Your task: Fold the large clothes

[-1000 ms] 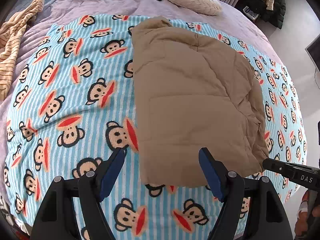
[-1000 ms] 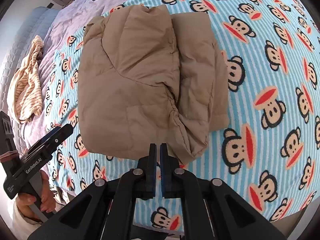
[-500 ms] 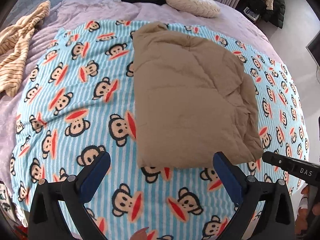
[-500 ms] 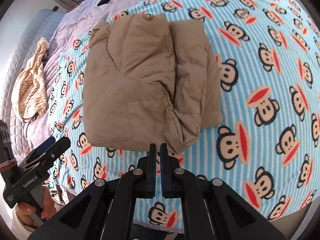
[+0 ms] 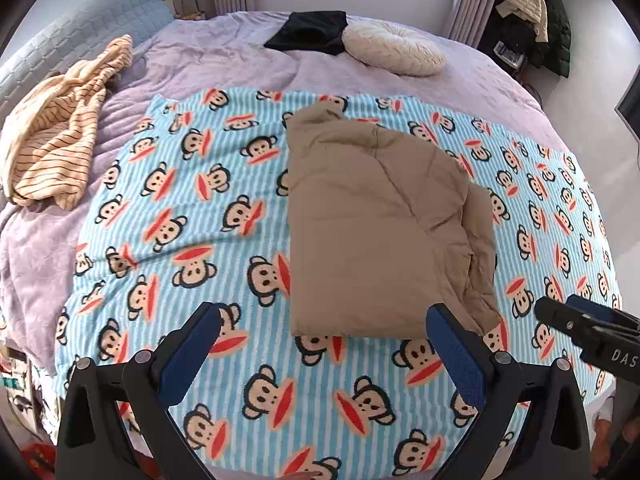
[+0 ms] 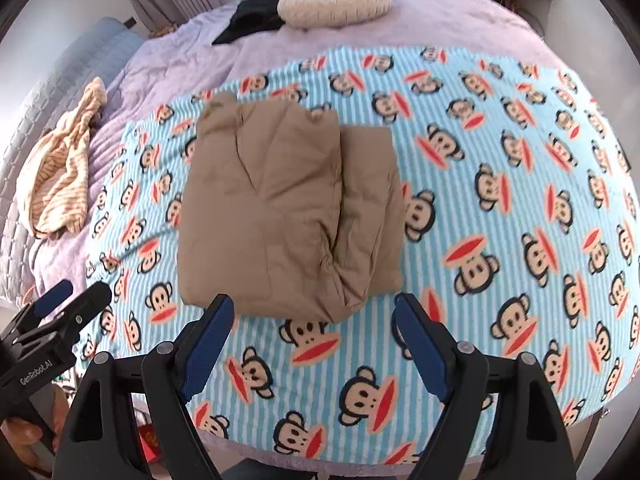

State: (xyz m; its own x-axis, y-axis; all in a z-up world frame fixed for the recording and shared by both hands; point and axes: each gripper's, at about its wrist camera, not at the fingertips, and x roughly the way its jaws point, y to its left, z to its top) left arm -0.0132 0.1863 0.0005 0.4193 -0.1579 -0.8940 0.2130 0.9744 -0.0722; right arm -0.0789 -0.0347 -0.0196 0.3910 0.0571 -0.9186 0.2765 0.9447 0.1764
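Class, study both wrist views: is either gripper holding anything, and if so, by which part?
Nothing is held. The left gripper and right gripper are both open, short of the folded tan jacket on the monkey-print blanket.

The tan padded garment [image 5: 376, 232] lies folded flat on the monkey-print blanket [image 5: 192, 208].

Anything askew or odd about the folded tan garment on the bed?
Slightly. The tan garment is folded, but a bunched flap sticks out along its right side, wrinkled at the near corner. Both grippers are open and clear of it.
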